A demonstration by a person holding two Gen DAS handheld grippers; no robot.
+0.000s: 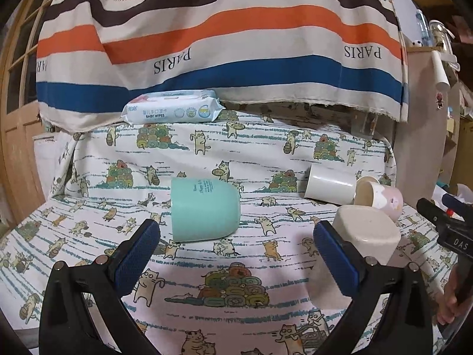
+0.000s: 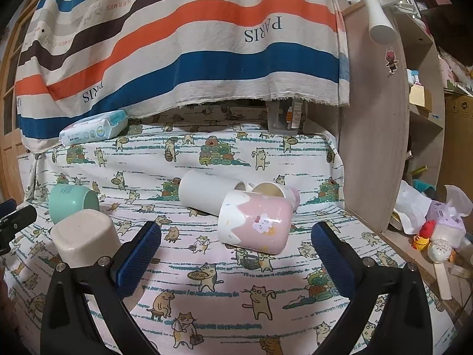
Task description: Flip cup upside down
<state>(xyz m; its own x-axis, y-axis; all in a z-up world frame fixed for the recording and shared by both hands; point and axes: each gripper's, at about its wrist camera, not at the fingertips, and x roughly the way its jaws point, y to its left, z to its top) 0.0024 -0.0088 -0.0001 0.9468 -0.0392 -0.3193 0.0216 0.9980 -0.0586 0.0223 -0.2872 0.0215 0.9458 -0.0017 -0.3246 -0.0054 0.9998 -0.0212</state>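
A mint green cup (image 1: 204,209) lies on its side on the cat-print cloth, just ahead of my open left gripper (image 1: 236,248); it also shows in the right wrist view (image 2: 72,201). A beige cup (image 1: 366,235) stands upside down beside the left gripper's right finger; it also shows in the right wrist view (image 2: 84,241). A white cup (image 2: 207,195) and a pink-and-white cup (image 2: 255,222) lie on their sides, touching, ahead of my open, empty right gripper (image 2: 236,248). A third cup's rim (image 2: 270,190) shows behind them.
A pack of baby wipes (image 1: 173,107) lies at the back under a hanging striped cloth (image 1: 221,38). A wooden shelf panel (image 2: 372,136) borders the cloth-covered surface on the right, with clutter (image 2: 434,230) beyond it.
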